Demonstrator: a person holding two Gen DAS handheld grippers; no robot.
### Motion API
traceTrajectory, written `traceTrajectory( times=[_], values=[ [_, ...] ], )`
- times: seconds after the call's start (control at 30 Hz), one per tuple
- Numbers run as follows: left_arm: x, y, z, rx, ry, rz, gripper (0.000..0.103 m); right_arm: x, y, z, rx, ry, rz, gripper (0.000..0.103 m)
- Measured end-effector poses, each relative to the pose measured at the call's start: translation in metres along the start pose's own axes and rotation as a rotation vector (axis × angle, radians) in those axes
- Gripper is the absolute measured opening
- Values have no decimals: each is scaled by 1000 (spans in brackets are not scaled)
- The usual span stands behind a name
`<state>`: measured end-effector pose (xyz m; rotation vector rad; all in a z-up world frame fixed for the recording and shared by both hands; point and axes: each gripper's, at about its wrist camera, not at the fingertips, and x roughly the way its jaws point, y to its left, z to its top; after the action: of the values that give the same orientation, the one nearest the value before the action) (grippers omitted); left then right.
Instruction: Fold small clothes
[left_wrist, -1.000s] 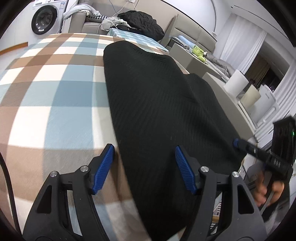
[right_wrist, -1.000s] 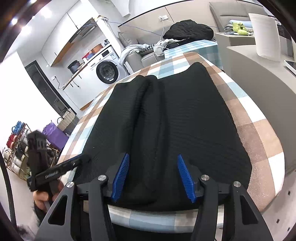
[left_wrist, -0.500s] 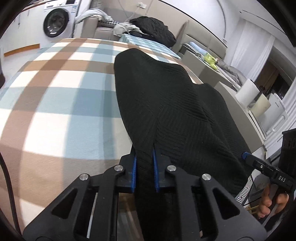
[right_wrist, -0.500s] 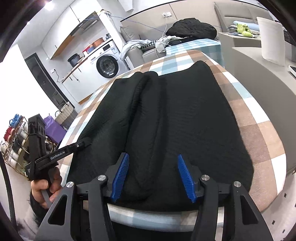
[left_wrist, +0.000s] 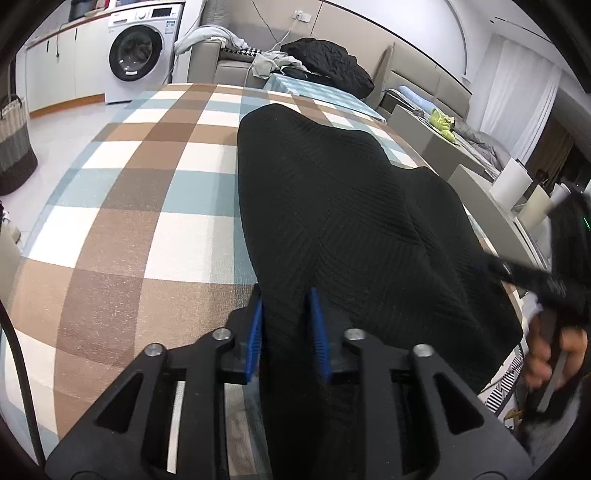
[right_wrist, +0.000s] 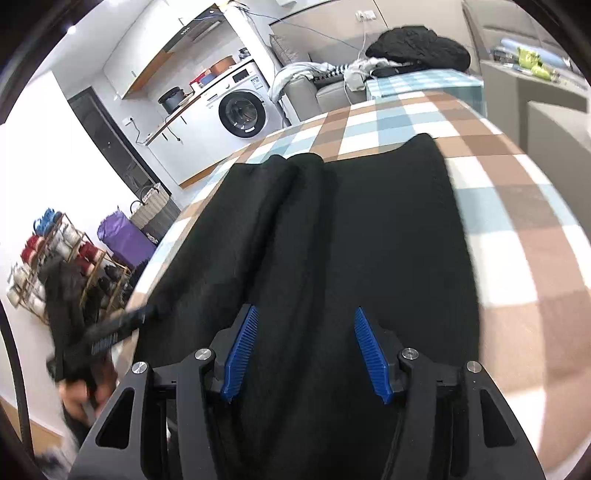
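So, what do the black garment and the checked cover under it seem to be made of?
The black garment looks like a soft ribbed knit, matte: fine diagonal ridges run across it and it drapes in rounded folds. Which fibre it is cannot be told. The checked cover looks like a flat woven or printed cloth, brown, blue and white, with a faint grainy sheen; it may be coated, but that stays open.
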<state>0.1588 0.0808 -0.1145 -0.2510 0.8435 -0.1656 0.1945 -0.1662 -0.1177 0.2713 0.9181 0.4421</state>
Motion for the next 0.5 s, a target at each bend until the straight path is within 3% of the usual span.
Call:
traceTrajectory(
  times=[0.1,0.13,0.27,0.3,0.33,0.37,0.4,0.5],
  values=[
    [-9,-1,-3,-2,-39,14,58,26,2,26,9,14,-20,56],
    [-13,-1,-4,1,-62,19,61,34,4,34,-3,19,-31,56],
    [-20,-3,-5,12,-87,7,61,66,11,58,-30,56,-60,43],
    [-19,-2,-6,8,-83,2,62,72,14,62,-50,56,-82,34],
    [-18,-3,-7,6,-76,-5,62,76,18,64,-67,57,-98,18],
    [-17,-3,-7,8,-72,-6,62,78,22,65,-83,56,-108,10],
    [-16,-3,-8,9,-71,-2,62,72,27,65,-100,23,-97,5],
    [-17,-2,-8,6,-77,-5,62,37,42,59,-169,-129,-103,4]
  ],
)
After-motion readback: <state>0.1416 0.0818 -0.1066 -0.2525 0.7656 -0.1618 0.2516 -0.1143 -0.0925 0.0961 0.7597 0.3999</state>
